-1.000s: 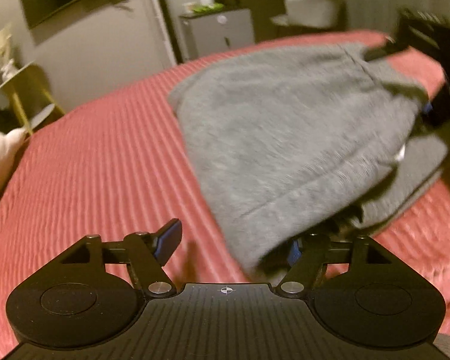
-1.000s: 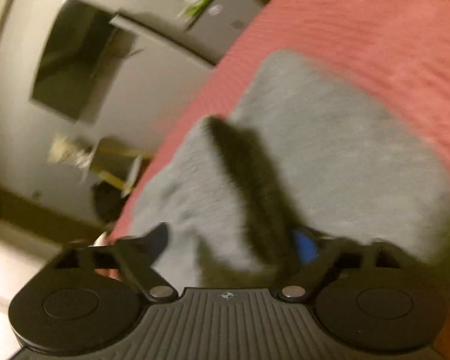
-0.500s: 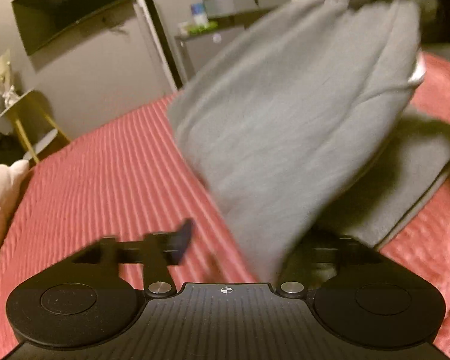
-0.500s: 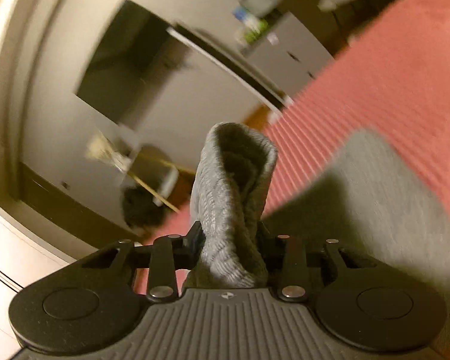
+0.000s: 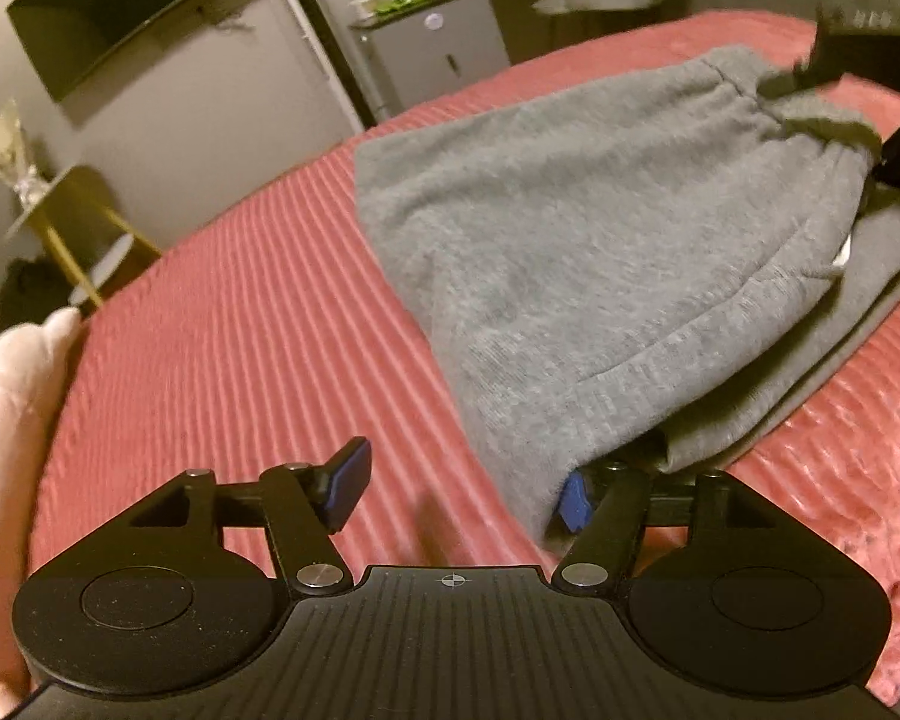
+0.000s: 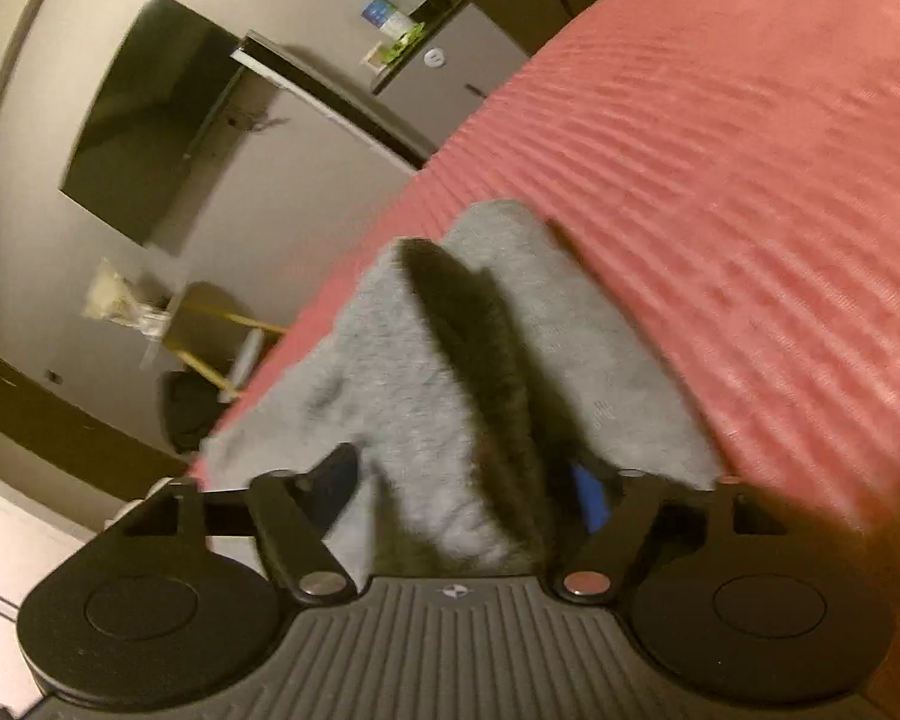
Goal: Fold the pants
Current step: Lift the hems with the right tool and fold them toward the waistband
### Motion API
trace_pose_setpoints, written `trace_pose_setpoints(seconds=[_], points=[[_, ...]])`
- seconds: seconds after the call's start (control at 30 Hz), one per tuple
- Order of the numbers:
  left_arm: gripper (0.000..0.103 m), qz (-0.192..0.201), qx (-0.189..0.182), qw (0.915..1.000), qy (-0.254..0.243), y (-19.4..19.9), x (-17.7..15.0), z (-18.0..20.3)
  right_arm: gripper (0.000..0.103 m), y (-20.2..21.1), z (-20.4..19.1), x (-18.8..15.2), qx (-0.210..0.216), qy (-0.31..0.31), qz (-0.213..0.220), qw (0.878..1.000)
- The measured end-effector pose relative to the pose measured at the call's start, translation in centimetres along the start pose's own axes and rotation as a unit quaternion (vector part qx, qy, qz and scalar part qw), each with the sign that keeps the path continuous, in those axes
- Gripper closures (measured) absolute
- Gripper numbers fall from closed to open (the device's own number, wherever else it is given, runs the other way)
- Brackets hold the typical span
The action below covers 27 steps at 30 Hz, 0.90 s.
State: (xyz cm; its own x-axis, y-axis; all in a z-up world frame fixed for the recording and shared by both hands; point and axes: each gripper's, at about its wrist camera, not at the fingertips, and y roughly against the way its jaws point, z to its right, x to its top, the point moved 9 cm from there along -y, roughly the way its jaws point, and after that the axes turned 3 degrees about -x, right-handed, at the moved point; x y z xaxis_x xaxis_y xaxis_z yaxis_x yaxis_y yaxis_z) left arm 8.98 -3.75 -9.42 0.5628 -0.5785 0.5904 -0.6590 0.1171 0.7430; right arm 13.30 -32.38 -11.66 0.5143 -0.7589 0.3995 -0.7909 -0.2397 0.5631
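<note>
Grey pants point(image 5: 600, 240) lie folded over on themselves on the red ribbed bedspread point(image 5: 240, 330). My left gripper point(image 5: 459, 492) sits low at their near corner, its jaws opening. Its right finger point(image 5: 573, 501) is tucked under the cloth's edge, and mostly bedspread shows between the fingers. In the right wrist view my right gripper point(image 6: 462, 489) is at the far end of the pants point(image 6: 402, 372). Its jaws are opening, and a loose ridge of cloth lies between the fingers without being pressed. That right gripper point(image 5: 846, 114) also shows at the waistband in the left wrist view.
A pale pink cushion point(image 5: 6, 420) lies at the bed's left edge. Past the bed stand a gold side table point(image 5: 78, 222), a grey cabinet point(image 5: 438, 60) with small items on top, and a wall-mounted dark screen point(image 5: 126, 6). Bare bedspread lies left of the pants.
Half a second ago my right gripper was shut on a fold of the pants and held it high. Now the cloth lies down on the lower layer and those jaws stand wide apart.
</note>
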Motion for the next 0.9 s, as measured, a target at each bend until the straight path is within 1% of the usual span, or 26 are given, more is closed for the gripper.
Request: trace_pose_setpoints(seconds=[0.03,0.07,0.17,0.2,0.27,0.3,0.33,0.4,0.47,0.5,0.53,0.6,0.67,0.7,0.8,0.83,0.9], points=[[0.034,-0.007,0.006,0.9999,-0.012,-0.4,0.3,0.4,0.016,0.0,-0.2,-0.2,0.023,-0.008,-0.006,1.0],[0.034,-0.015,0.015,0.9995,-0.023,-0.6,0.4,0.7,0.016,0.2,-0.2,-0.5,0.033,-0.008,-0.006,0.999],[0.034,-0.035,0.046,0.9966,-0.058,-1.2,1.1,1.6,0.016,0.6,0.1,-1.4,0.042,0.019,-0.003,0.999],[0.034,-0.04,0.053,0.9955,-0.067,-1.2,1.3,1.7,0.018,0.7,-0.1,-1.6,0.045,0.025,-0.005,0.999],[0.034,-0.048,0.062,0.9943,-0.072,-1.4,1.8,1.9,0.034,0.9,-0.1,-1.6,0.038,0.035,-0.004,0.999],[0.034,-0.05,0.064,0.9943,-0.069,-1.4,2.0,1.9,0.058,1.8,0.2,-1.7,0.031,0.036,-0.002,0.999],[0.034,-0.053,0.063,0.9945,-0.064,-1.5,2.3,2.0,0.058,1.9,0.7,-1.6,0.024,0.03,0.003,0.999],[0.034,-0.053,0.062,0.9956,-0.045,-1.5,2.9,2.0,0.059,2.1,1.9,-1.6,0.044,-0.011,-0.006,0.999],[0.034,-0.051,0.064,0.9963,-0.023,-1.7,3.2,2.1,0.055,2.4,2.2,-1.5,0.055,-0.032,-0.012,0.998],[0.034,-0.048,0.066,0.9966,-0.011,-1.7,3.2,2.2,0.05,2.5,2.5,-1.3,0.053,-0.041,-0.014,0.998],[0.034,-0.046,0.067,0.9967,0.003,-1.5,2.9,2.3,0.045,2.7,2.7,-1.3,0.051,-0.045,-0.016,0.998],[0.034,-0.037,0.072,0.9961,0.034,-1.7,2.5,2.3,0.044,2.8,3.0,-1.6,0.047,-0.047,-0.031,0.997],[0.034,-0.029,0.069,0.9947,0.07,-1.6,1.9,2.2,0.041,3.3,3.1,-1.8,0.04,-0.044,-0.041,0.997],[0.035,-0.022,0.066,0.9934,0.091,-1.7,1.5,2.2,0.038,3.6,3.3,-2.0,0.037,-0.043,-0.041,0.998],[0.035,-0.012,0.059,0.987,0.149,-2.1,0.2,1.8,0.036,4.4,3.9,-2.7,0.034,-0.046,-0.046,0.997],[0.035,-0.011,0.057,0.9825,0.177,-2.3,-0.3,1.6,0.036,4.8,3.9,-3.0,0.034,-0.045,-0.047,0.997],[0.035,-0.022,0.049,0.9735,0.222,-2.9,-0.7,1.2,0.036,5.1,4.0,-3.4,0.031,-0.045,-0.045,0.997]])
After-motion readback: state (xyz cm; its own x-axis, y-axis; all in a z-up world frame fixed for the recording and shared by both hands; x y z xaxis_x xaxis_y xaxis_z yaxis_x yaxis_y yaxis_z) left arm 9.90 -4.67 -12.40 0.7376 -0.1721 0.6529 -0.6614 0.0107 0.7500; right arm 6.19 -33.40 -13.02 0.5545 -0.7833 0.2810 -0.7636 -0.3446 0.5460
